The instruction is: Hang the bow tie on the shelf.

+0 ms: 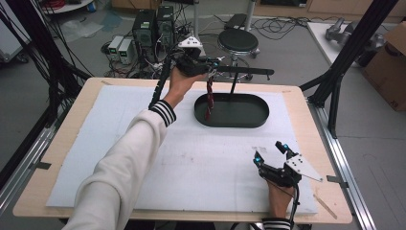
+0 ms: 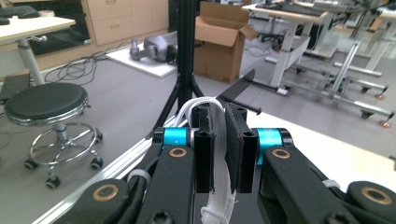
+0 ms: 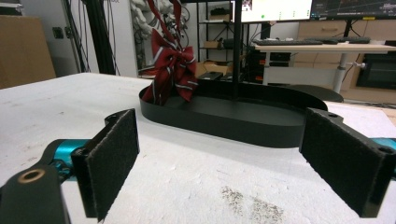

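Your bow [image 3: 172, 70]: dark red with white stripes, on a white strap [image 2: 219, 196]. Tray [image 1: 249, 120] is black, tabletop [image 1: 86, 143] mat white, jaws black with cyan hubs.

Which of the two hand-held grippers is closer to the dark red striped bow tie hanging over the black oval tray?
Left. The left gripper is up at the stand's bar, clamped on the white band from which the bow tie hangs. The right gripper rests open on the white mat, well short of the tray.

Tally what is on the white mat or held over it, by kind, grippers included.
Grippers: 2 – left gripper, right gripper
Black oval stands with a rail: 1 – stand
Striped red bow ties: 1 – bow tie
White straps: 1 – strap
Total: 5
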`<state>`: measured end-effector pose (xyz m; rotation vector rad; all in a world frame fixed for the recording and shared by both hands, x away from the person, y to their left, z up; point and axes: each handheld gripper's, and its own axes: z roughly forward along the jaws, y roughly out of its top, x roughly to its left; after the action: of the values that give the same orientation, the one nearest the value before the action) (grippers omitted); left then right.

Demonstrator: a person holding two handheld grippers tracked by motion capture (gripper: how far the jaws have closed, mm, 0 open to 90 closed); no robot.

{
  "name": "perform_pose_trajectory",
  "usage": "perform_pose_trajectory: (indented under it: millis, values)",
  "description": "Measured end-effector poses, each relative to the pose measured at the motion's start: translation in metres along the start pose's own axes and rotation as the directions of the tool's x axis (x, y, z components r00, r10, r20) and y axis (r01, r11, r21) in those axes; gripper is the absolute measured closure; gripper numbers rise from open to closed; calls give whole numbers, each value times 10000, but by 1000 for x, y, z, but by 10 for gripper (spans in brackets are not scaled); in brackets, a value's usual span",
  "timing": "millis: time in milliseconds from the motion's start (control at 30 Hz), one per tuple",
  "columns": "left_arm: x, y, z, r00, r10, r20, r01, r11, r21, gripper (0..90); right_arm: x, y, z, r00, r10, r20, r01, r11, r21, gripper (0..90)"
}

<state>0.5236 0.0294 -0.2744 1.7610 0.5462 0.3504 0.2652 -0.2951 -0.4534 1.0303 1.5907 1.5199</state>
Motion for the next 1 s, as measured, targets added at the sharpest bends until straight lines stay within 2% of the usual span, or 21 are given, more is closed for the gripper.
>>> perform_pose_trajectory:
  millis: [300, 467, 667, 1000]
  values:
    - [7, -6, -2, 9989, -33, -470, 52, 9992, 404, 819, 0, 0, 0, 10000, -25, -17, 25, 10000, -1, 111]
    - [8, -9, -6, 9951, 220, -968, -152, 9973, 713, 819, 0, 0, 0, 10000, -26, 1, 26, 10000, 0, 111]
    - [12, -16, -9, 9916, 122, -1289, 20, 9940, 1094, 819, 0, 0, 0, 10000, -27, -10, 27, 10000, -13, 111]
    - [13, -27, -12, 9898, 98, -1420, 103, 9902, 1396, 817, 0, 0, 0, 10000, -28, 3, 28, 10000, -1, 111]
